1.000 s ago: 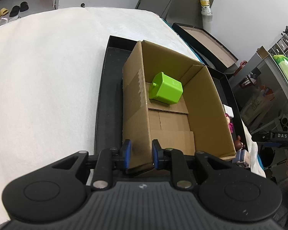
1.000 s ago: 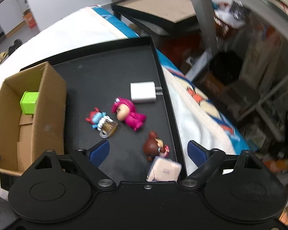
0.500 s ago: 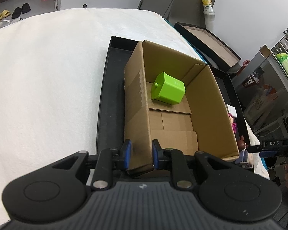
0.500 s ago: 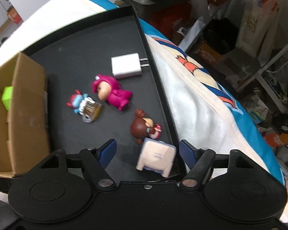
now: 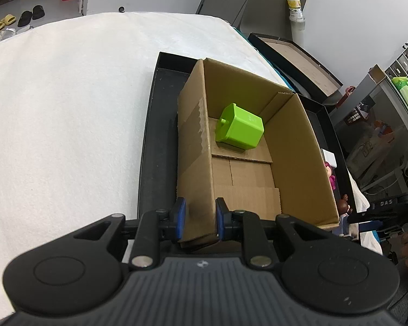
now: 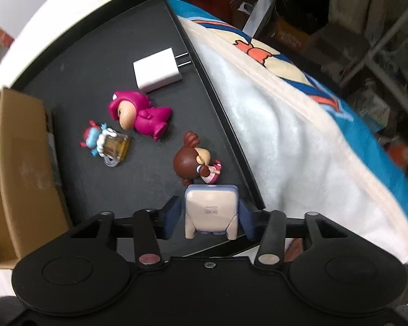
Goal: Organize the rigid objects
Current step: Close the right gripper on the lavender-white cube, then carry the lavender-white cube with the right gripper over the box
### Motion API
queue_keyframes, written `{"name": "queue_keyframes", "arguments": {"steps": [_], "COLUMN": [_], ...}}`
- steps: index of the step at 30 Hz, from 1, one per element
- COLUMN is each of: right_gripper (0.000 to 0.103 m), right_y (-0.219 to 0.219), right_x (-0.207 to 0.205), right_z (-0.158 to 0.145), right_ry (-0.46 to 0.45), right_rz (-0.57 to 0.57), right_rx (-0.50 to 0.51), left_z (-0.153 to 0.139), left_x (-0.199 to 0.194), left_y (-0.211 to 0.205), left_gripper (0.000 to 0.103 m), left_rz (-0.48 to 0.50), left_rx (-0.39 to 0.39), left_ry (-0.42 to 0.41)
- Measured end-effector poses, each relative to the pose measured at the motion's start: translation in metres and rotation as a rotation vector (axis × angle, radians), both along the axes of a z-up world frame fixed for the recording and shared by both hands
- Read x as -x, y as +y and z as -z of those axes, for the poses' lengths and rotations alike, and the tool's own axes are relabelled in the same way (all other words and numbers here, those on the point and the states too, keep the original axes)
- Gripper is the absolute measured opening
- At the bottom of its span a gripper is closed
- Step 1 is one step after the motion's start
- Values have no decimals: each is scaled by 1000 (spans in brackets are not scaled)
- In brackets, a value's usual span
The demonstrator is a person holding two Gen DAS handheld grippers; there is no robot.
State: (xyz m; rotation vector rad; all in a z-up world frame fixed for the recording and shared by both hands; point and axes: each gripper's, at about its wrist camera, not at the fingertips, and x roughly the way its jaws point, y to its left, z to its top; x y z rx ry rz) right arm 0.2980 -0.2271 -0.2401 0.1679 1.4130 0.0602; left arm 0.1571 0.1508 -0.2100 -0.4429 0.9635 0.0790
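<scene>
Your left gripper (image 5: 197, 221) was clamped on the cardboard box's (image 5: 293, 146) near wall, steadying it for drop-offs. Your right gripper (image 6: 210, 218) had just been closing around the beige charger (image 6: 210, 210) at the black tray's (image 6: 95, 46) near corner, pads not clearly pressing.

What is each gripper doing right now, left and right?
Left gripper: shut on the near wall of the brown cardboard box.
Right gripper: jaws have just been closing around the small beige rounded case; firm contact cannot be told.
</scene>
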Motion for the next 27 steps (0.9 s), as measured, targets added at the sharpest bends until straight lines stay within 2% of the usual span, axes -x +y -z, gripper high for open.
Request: {"name": "queue_keyframes", "arguments": {"steps": [3, 9, 19, 27], "right_gripper": [45, 45, 44, 44], "right_y": [-2, 6, 30, 33], "right_x": [3, 1, -1, 8], "right_z": [-5, 0, 18, 1], "right_ry": [-8, 9, 19, -38], "right_rz": [7, -23, -116, -138], "right_rx": [-41, -16, 104, 70], "left_z": [0, 0, -1, -3], "left_x": [0, 0, 4, 5], "left_y": [0, 0, 2, 0], "left_gripper": [21, 21, 21, 21], "left_rz": [-1, -3, -9, -5], "left_rx": [-1, 0, 11, 4], "left_ry": [-1, -3, -14, -13]}}
